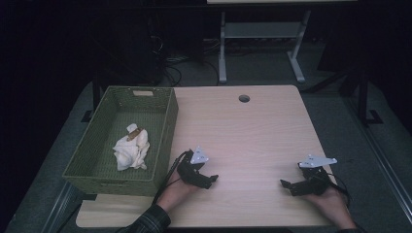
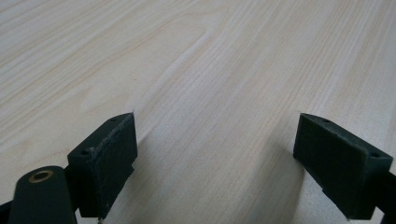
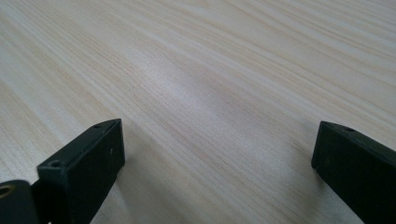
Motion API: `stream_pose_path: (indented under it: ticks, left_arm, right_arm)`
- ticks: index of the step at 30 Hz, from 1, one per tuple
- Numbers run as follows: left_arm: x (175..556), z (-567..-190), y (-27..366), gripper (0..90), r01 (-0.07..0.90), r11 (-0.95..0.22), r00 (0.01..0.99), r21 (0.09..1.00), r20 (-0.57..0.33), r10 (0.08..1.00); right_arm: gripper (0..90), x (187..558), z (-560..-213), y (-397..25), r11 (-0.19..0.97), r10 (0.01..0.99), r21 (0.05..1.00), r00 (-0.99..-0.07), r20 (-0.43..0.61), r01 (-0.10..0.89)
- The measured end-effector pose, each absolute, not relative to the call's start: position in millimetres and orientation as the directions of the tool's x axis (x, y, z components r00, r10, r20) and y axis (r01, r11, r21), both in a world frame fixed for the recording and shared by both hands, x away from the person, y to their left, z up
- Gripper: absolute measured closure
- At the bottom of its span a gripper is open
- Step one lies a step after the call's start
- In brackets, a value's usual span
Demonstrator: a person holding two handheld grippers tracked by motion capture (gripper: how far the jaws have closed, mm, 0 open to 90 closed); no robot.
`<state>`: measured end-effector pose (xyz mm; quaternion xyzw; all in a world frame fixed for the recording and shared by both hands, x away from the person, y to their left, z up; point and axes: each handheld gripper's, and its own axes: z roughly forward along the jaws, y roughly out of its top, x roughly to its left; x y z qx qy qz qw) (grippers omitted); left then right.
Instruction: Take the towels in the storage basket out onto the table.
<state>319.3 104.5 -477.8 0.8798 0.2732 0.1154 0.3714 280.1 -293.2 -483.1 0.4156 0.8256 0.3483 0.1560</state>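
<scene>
A crumpled white cloth [image 1: 131,151] with a small tan piece on top lies inside the green woven basket [image 1: 167,131] at the table's left. My left gripper [image 1: 212,181] rests low on the wooden table [image 1: 252,136] just right of the basket, held by a hand. In the left gripper view its gripper [image 2: 217,163] stands open over bare wood. My right gripper [image 1: 286,186] sits near the front right of the table, pointing left. The right gripper view shows that gripper [image 3: 217,172] open, nothing between the jaws.
A round cable hole [image 1: 244,98] lies near the table's far edge. Beyond the table stand a white desk frame [image 1: 262,43] and cables on a dark floor. The basket's right wall is close to my left gripper.
</scene>
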Motion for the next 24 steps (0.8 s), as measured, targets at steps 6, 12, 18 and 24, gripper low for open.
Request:
stream_pose_path:
  ticks: [6,12,18,24]
  left_arm:
    - [321,-476,104,13.2,0.398,-0.591,0.829,0.702,0.001,0.559]
    - [322,-471,105,13.4,0.402,-0.61,0.826,0.682,0.016,0.563]
    - [322,-463,108,13.6,0.399,-0.608,0.83,0.687,0.012,0.558]
    - [323,-460,108,13.6,0.408,-0.602,0.829,0.686,-0.002,0.559]
  right_arm:
    - [2.2,280,-483,-293,0.411,0.796,0.704,-0.605,0.033,0.579]
    - [2.2,280,-483,-293,0.411,0.796,0.704,-0.605,0.032,0.579]
    - [2.2,280,-483,-293,0.411,0.796,0.704,-0.605,0.032,0.579]
    - [2.2,280,-483,-293,0.413,0.795,0.704,-0.606,0.032,0.578]
